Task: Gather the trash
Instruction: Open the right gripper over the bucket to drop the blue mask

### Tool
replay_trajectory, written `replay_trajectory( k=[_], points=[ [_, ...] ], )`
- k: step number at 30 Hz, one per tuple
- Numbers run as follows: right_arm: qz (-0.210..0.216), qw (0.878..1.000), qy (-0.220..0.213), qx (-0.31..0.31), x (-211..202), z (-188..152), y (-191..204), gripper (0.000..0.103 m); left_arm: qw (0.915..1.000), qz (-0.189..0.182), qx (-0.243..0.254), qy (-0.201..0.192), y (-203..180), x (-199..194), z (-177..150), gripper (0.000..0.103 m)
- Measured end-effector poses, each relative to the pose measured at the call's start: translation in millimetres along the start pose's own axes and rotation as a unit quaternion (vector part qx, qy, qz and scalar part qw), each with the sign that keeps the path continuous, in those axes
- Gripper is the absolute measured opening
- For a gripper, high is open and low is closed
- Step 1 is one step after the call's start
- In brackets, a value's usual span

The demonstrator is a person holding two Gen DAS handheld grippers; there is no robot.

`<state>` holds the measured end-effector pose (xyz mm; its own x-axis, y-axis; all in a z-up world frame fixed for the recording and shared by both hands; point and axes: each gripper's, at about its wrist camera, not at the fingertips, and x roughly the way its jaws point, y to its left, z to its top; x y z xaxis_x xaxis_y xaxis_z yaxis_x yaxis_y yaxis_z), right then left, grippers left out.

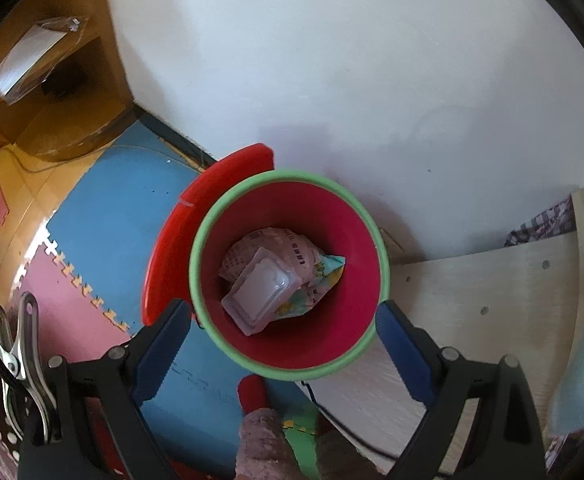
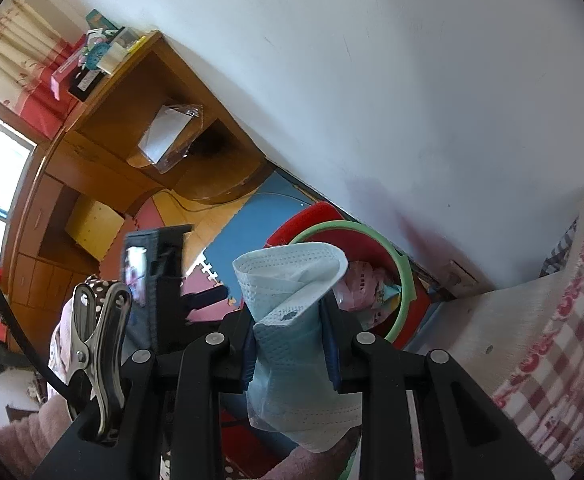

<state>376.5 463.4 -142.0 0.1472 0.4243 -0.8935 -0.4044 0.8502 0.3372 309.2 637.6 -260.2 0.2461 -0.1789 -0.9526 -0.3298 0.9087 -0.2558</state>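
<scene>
Trash for this step is the pale blue face mask (image 2: 292,320), and your right gripper (image 2: 290,344) has it pinched across its folded middle, jaws drawn in close on the fabric at lower centre of the right wrist view. Judge it as very light, soft and floppy: the free ends flop above and below the pads, so keep the grip on the bunched middle, not on a loose edge or ear loop. Your left gripper (image 1: 284,320) hangs with its blue pads spread wide and nothing between them, framing the red bin with the green rim (image 1: 292,268) at centre of the left wrist view. Inside lie a clear plastic tray (image 1: 258,294) and printed wrappers (image 1: 288,248). Beyond it, the bin stands on blue and pink foam floor mats (image 1: 108,216) against a white wall (image 1: 371,60), with a wooden desk (image 2: 104,152) at upper left and a pale board (image 1: 491,292) at right.
</scene>
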Motion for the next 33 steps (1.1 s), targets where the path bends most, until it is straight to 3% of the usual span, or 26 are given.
replay_trajectory(
  k=[25,33],
  points=[
    [-0.029,0.998,0.053,0.018,78,7,-10,0.028,0.9989,0.013,-0.044,-0.009,18,-22,-21,0.096],
    [-0.046,0.997,0.053,0.037,83,6,-16,0.049,0.9988,0.013,-0.047,-0.007,20,-22,-23,0.096]
  ],
)
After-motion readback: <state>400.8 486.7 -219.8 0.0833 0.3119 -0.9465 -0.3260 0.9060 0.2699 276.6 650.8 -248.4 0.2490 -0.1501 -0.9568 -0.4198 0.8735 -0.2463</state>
